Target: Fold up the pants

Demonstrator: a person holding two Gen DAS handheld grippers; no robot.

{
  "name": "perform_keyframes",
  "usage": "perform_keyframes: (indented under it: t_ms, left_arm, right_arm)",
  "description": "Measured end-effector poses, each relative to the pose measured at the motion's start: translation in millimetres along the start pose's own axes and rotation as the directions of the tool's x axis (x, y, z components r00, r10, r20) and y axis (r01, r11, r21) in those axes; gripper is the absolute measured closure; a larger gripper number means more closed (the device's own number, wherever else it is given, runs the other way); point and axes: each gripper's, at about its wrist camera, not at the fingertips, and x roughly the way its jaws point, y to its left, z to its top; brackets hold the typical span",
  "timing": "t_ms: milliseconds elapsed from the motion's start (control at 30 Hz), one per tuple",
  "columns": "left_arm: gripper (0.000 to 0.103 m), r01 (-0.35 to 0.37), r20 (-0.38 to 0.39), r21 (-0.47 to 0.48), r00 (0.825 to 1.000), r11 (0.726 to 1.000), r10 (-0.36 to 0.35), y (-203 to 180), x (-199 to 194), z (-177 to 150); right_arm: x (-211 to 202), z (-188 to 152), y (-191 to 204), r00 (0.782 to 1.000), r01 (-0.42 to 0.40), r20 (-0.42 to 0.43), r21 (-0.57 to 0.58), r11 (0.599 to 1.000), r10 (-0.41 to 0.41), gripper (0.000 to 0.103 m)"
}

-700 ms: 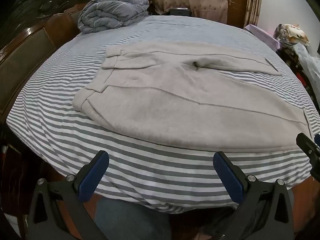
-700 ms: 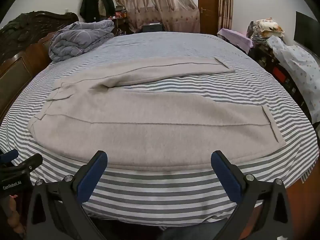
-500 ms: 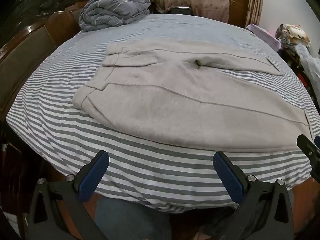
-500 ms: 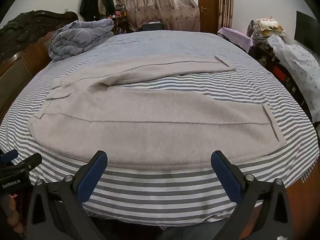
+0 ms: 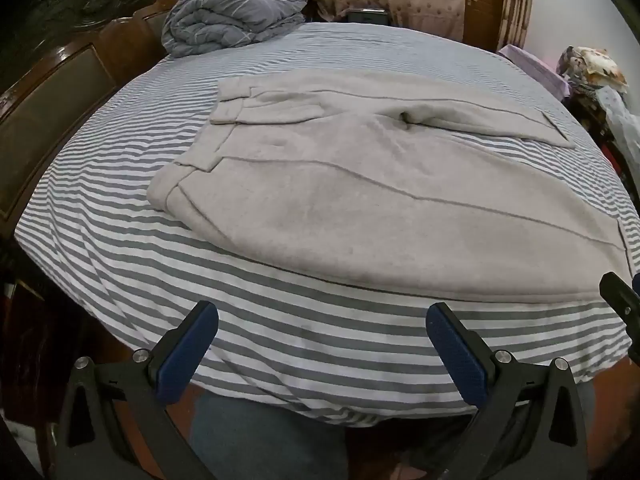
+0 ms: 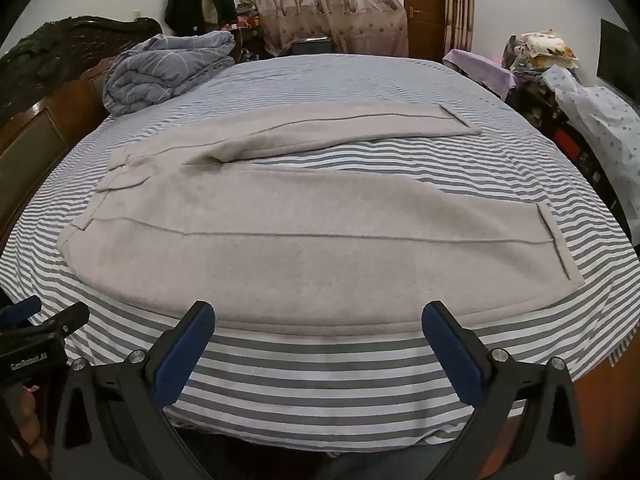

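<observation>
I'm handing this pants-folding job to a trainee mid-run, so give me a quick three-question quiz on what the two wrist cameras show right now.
1. True or false: the light grey fleece pants lie spread flat on the grey-and-white striped bedsheet, legs apart.
2. Multiple choice: the bundled blue-grey quilt sits A) on the pants, B) near the dark wooden headboard, clear of the pants, C) on the floor.
3. Fill in: the left gripper and right gripper are both ____ and hold nothing.

Key: 1 true; 2 B; 3 open.
</observation>
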Motion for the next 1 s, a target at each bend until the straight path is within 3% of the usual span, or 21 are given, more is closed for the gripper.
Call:
perform_keyframes:
  t_ms: [1000]
  left_arm:
    - [0.0, -0.03, -0.006, 0.002, 1.0, 1.0, 0.03, 8.6, 4.3, -1.4]
  right_arm:
    - [2.1, 1.4, 0.7, 1.0, -0.025, -0.001, 0.011, 1.0, 0.025, 0.0]
